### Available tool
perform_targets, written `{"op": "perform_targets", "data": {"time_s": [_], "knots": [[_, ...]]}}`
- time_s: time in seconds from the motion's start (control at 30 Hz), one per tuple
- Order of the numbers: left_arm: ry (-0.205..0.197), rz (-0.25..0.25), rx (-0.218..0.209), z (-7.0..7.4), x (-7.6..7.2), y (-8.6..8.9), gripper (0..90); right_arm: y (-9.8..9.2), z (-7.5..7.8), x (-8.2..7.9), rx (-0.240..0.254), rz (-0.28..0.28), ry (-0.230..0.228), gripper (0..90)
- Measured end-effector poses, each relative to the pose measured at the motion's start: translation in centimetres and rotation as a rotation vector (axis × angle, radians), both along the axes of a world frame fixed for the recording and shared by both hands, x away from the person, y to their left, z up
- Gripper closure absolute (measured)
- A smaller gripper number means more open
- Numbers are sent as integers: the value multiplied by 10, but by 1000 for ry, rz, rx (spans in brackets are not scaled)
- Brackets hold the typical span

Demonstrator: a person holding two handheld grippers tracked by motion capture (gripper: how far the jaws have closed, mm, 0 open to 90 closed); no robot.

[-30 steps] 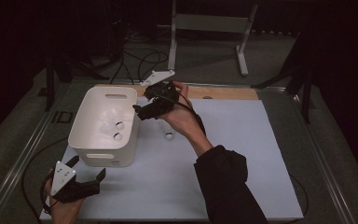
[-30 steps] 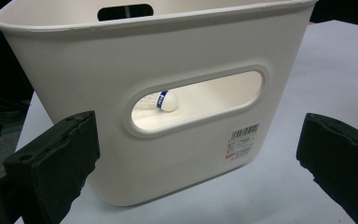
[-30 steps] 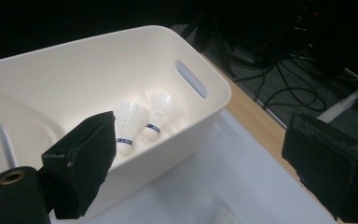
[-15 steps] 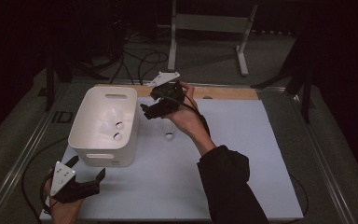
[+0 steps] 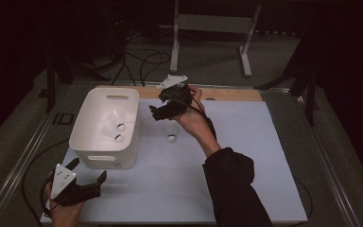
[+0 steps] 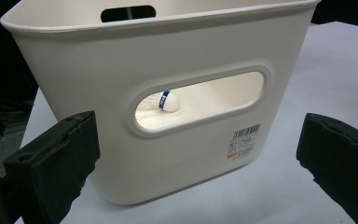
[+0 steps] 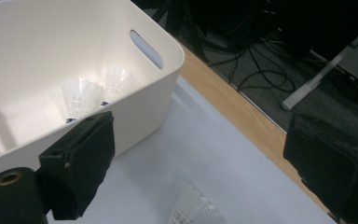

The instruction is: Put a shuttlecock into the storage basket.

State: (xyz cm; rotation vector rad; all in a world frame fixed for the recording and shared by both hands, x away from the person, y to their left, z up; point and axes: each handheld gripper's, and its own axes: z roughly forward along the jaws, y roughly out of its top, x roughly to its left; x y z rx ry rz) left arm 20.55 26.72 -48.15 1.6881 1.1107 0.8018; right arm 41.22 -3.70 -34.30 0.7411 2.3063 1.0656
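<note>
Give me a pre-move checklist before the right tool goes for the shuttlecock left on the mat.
1. Right tool open and empty: ok, jaws stand wide apart.
2. Loose shuttlecock free on the white mat, outside the bin: ok.
3. Right tool lined up over it: not ok, it hovers beside the bin rim.
4. White bin upright, with two shuttlecocks inside: ok.
5. Left tool open, clear of the path: ok, near the mat's front corner.

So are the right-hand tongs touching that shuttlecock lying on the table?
Apart. In the right gripper view the open right tongs hang above the shuttlecock, mat visible between.
</note>
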Motion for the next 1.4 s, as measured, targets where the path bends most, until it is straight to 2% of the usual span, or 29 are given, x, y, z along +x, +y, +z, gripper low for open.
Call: {"op": "perform_targets", "data": {"time_s": [0.4,1.4], "knots": [[1,1,0,0,0,0,2,-14,-12,6,-12,-28,29,87],[-3,3,-4,0,0,0,2,-18,-38,18,-24,-32,76,87]]}}
